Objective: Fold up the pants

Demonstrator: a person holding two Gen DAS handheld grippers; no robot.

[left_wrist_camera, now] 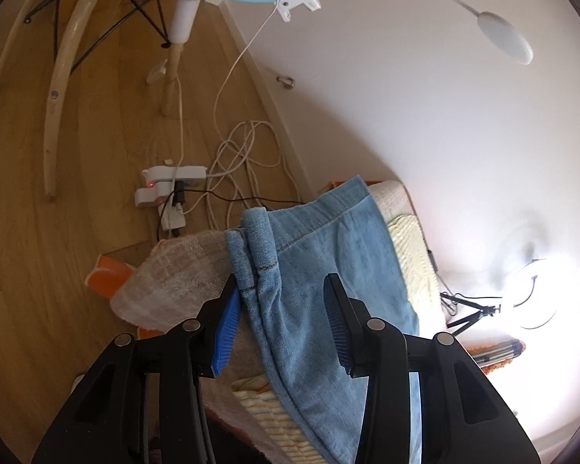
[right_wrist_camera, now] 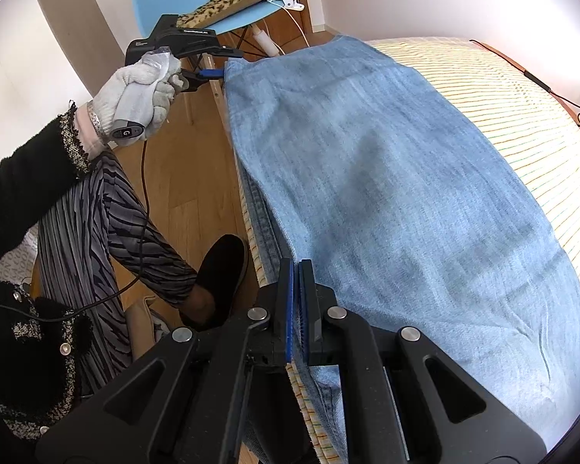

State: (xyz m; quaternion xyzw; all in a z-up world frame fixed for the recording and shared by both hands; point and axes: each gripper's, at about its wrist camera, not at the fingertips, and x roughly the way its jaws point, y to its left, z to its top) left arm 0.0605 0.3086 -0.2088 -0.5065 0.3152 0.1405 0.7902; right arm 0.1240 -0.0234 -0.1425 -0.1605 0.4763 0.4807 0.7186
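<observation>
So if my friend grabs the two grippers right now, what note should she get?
Left hand-held gripper: open, jaws on either side of the pants' far hem corner, not pinching it.
Right hand-held gripper: shut on the near edge of the pants.
Pants: light blue denim, lying doubled and fairly flat on the striped bed cover, along its edge.
Done: one fold, it seems.
Left: probably grip the far corner again, fold once more, smooth the creases.
</observation>
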